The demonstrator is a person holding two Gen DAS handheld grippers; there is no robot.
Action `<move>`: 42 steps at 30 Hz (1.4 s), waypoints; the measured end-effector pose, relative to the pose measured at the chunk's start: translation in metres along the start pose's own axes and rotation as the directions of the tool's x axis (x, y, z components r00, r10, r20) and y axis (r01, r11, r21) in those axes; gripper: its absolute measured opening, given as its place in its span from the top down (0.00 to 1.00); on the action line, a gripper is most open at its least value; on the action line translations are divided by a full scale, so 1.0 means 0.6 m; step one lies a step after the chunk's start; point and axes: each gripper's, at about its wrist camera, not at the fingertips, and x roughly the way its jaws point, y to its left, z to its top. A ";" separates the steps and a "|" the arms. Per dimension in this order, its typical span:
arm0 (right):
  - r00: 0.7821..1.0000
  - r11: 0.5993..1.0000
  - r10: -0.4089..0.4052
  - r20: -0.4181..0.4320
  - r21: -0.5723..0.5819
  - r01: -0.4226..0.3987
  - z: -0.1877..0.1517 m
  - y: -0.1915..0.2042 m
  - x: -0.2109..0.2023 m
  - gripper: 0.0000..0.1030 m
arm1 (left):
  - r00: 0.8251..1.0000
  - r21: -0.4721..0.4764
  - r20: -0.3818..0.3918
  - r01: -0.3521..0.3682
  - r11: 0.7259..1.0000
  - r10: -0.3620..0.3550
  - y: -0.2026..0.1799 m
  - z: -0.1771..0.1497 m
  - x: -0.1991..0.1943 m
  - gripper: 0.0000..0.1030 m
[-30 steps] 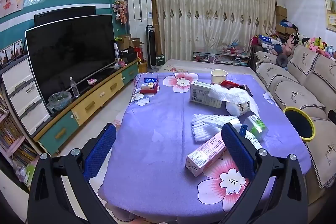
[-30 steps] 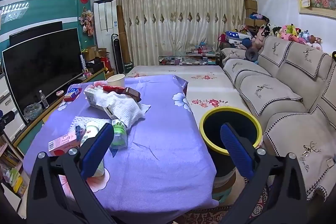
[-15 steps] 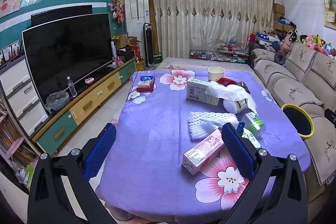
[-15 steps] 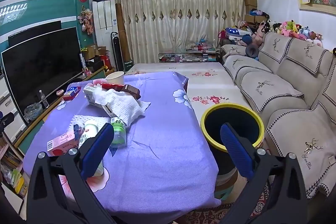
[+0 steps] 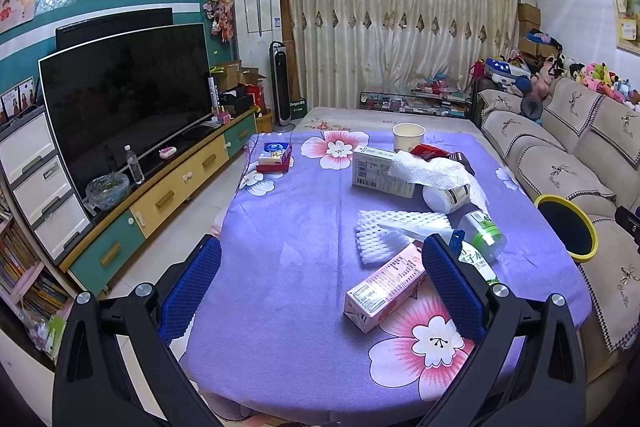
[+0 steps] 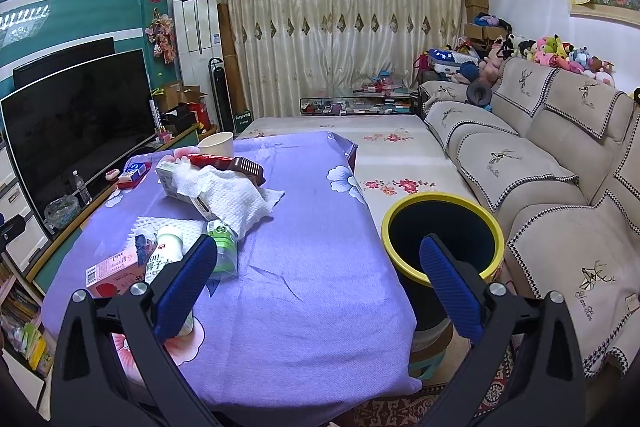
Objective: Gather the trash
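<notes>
Trash lies on the purple flowered tablecloth (image 5: 296,227): a pink carton (image 5: 384,287), white foam netting (image 5: 384,231), a green-capped bottle (image 5: 482,235), a white jar (image 5: 446,197), a paper towel (image 5: 432,169) over a box (image 5: 374,171), and a paper cup (image 5: 408,135). The yellow-rimmed black bin (image 6: 442,241) stands right of the table. My left gripper (image 5: 320,287) is open and empty above the table's near edge. My right gripper (image 6: 316,281) is open and empty between the table (image 6: 304,227) and the bin.
A beige sofa (image 6: 560,187) runs along the right. A TV (image 5: 124,95) on a low cabinet (image 5: 168,187) lines the left wall. A small stack of boxes (image 5: 274,157) sits at the table's far left. Curtains and clutter fill the back.
Both grippers have shifted slightly; the left view has drifted a little to the left and back. Nothing on the table has moved.
</notes>
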 end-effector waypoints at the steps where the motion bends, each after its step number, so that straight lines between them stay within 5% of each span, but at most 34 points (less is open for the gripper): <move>1: 1.000 1.000 0.001 0.000 0.001 -0.001 -0.002 0.000 0.000 0.06 | 1.000 0.000 0.000 0.000 1.000 0.000 0.000 0.000 0.000 0.04; 42: 1.000 1.000 0.001 -0.022 0.005 -0.001 0.011 0.007 0.018 0.06 | 1.000 0.011 -0.018 0.010 1.000 -0.010 -0.010 -0.005 0.021 0.04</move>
